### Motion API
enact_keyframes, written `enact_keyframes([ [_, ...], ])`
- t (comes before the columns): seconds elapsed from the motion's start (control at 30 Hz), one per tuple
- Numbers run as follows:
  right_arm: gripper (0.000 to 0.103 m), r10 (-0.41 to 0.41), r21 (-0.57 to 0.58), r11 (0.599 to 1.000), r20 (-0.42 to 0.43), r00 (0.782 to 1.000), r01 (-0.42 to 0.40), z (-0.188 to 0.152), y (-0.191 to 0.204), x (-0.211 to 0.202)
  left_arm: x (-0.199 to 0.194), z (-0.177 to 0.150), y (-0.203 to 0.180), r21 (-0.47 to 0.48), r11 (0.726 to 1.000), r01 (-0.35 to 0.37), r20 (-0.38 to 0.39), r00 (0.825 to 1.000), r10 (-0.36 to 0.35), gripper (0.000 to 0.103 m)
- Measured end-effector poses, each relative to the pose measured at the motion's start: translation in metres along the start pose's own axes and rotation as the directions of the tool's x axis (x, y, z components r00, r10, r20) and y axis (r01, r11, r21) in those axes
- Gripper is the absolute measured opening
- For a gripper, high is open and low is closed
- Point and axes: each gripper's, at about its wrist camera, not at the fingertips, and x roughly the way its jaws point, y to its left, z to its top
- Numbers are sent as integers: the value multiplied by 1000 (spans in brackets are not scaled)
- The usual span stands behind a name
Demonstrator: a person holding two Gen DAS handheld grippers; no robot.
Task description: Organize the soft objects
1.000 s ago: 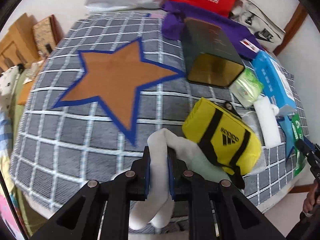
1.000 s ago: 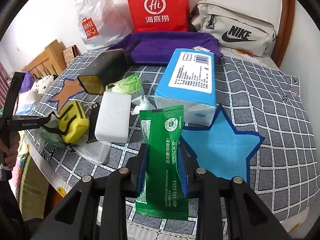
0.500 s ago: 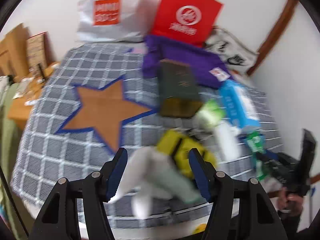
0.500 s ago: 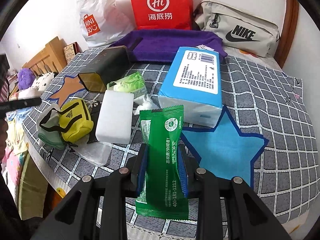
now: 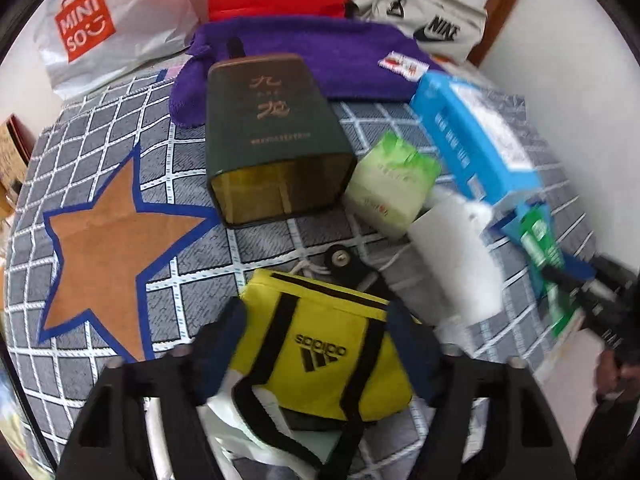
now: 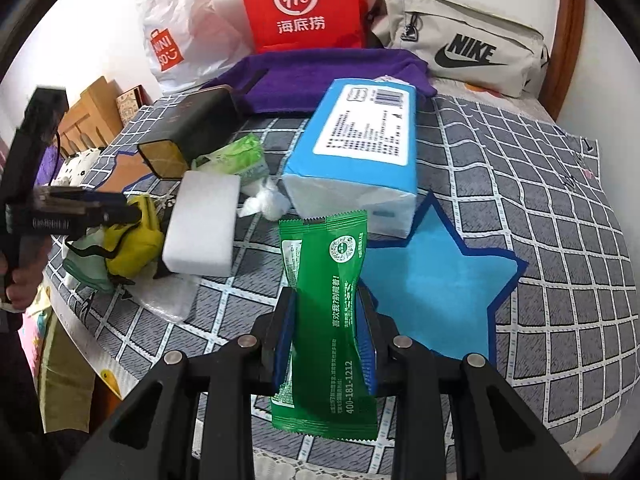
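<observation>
My left gripper [image 5: 318,344] hovers low over a yellow Adidas pouch [image 5: 320,320] on the grey checked blanket [image 5: 192,272]. Its jaws are opening, and the pouch lies between the wide fingers without being pressed. White socks [image 5: 224,400] lie loose under the pouch's near edge. In the right wrist view the pouch [image 6: 132,240] and the socks [image 6: 86,268] sit at the left, by the bed's edge. My right gripper [image 6: 326,336] is shut on a long green sachet [image 6: 332,280], held upright above the blanket next to a blue star patch [image 6: 432,280].
A dark green box [image 5: 272,136], a light green tissue packet [image 5: 392,188], a white foam block [image 6: 204,228] and a blue tissue pack [image 6: 360,148] crowd the middle. A purple towel [image 5: 320,56] and several bags line the wall. An orange star patch [image 5: 104,248] lies left.
My left gripper has let go of the white sock, spread its jaws wide and shifted over the yellow pouch. The right gripper still holds the green sachet in the same place.
</observation>
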Motion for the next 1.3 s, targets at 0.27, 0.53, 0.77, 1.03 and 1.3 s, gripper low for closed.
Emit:
enact_keyframes([
  [0.27,29,13,-14,1000,-10,1000,-14,3,1,9,-1,-8,12,-1,998,-56,23,998,56,86],
  [0.53,29,-8,4,1000,1,1000,8,1,-7,12,26,-9,11,-14,998,-66,17,998,66,82],
  [0.77,29,1,-20,1000,90,996,0,10,-10,-19,12,-6,23,-54,998,-37,35,999,39,26],
  [1.03,29,-7,-31,999,166,986,12,32,-16,-44,-35,-6,25,-111,989,98,161,984,-79,24],
  [1.3,29,-7,-33,999,211,977,14,57,-20,-54,-88,16,33,-177,929,326,346,904,-252,22],
])
